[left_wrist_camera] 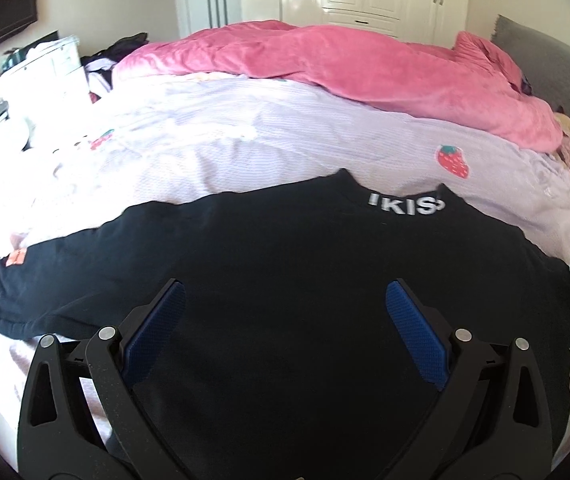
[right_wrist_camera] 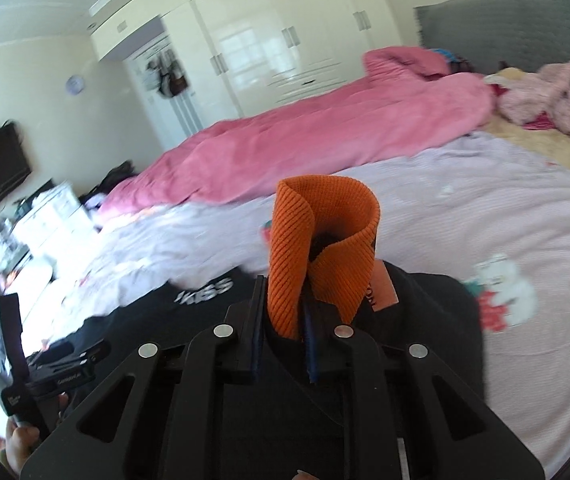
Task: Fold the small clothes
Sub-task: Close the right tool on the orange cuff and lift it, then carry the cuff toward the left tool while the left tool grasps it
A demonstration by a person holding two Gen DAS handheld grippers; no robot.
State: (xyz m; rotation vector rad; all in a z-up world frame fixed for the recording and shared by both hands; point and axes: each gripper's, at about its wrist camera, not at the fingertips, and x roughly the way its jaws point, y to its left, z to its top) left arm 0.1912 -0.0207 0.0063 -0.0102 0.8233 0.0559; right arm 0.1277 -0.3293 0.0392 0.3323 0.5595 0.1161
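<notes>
We see one black sweatshirt point(left_wrist_camera: 285, 264) spread flat on the near part of the bed sheet point(left_wrist_camera: 245, 140), collar lettering toward the far side, one sleeve stretched out to the left. The left gripper point(left_wrist_camera: 285, 300) hangs over the shirt body with its blue pads point(left_wrist_camera: 413, 320) spread wide, holding nothing. The right gripper point(right_wrist_camera: 281, 312) is pinched on the orange ribbed cuff point(right_wrist_camera: 321, 232) of the other sleeve, which stands curled up above the jaws.

Handling judgement: soft, light knit, no stiffness; it will drape and drag, and the sheet under it may wrinkle along. The ribbed cuffs and hem are thicker, so they make the surest grips; the smooth body cloth may slip from a shallow pinch.

Count: one garment, two sleeves, two grippers, one pink duvet point(left_wrist_camera: 345, 64) on the far side.
</notes>
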